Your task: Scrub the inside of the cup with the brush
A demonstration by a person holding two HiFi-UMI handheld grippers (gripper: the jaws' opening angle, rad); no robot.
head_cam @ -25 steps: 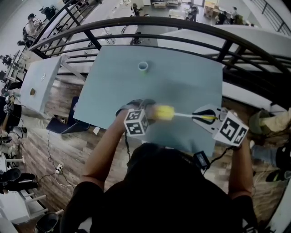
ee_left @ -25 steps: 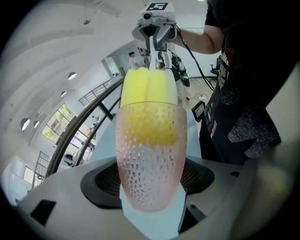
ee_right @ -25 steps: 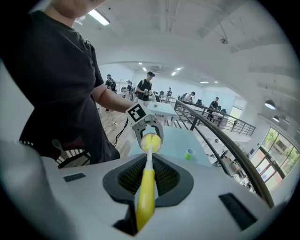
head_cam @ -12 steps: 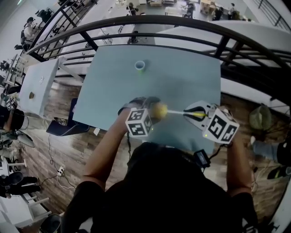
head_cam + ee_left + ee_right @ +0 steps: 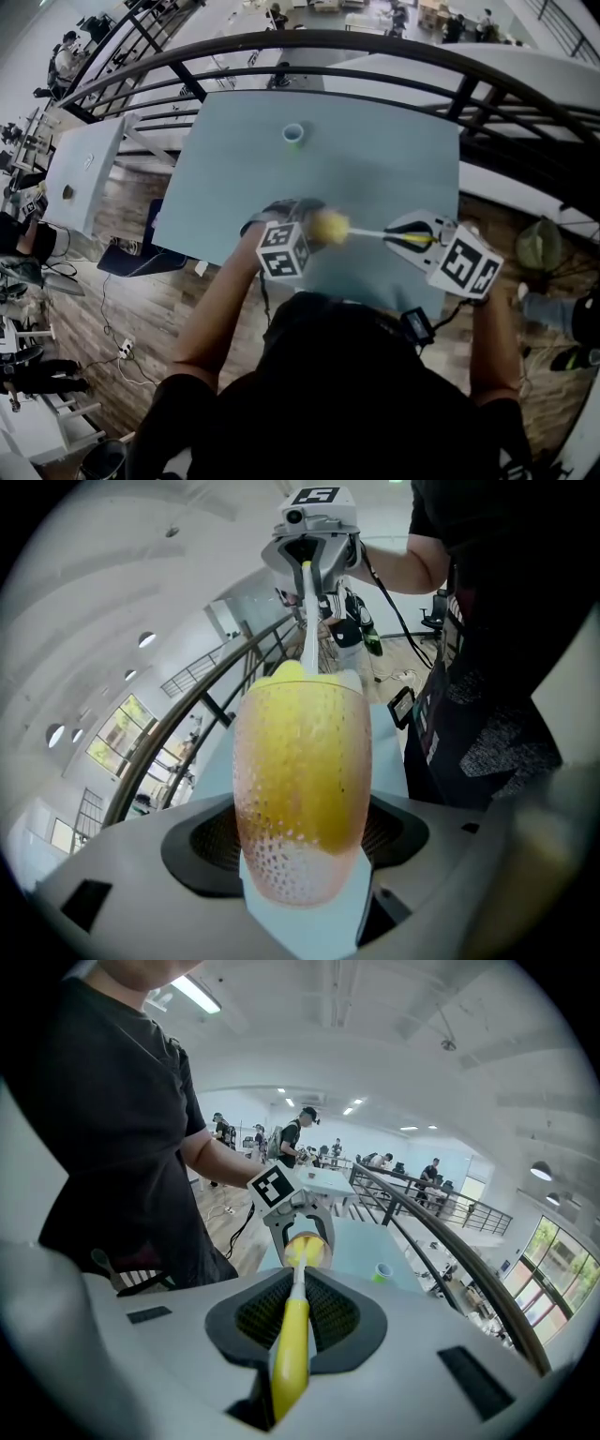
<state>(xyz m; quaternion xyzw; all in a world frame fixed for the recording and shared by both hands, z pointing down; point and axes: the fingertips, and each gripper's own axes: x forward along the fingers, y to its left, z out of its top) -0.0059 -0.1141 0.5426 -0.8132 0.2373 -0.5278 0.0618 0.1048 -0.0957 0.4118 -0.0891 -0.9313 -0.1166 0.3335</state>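
Above the near part of a pale blue table (image 5: 375, 159), the left gripper (image 5: 300, 844) clamps a clear dimpled cup (image 5: 302, 761) held sideways, mouth facing right. The right gripper (image 5: 292, 1330) is closed on the yellow handle of the brush (image 5: 290, 1363), whose yellow sponge head sits inside the cup (a thin white shaft spans the gap between the two tools). A small green cup (image 5: 293, 134) stands at the table's far side.
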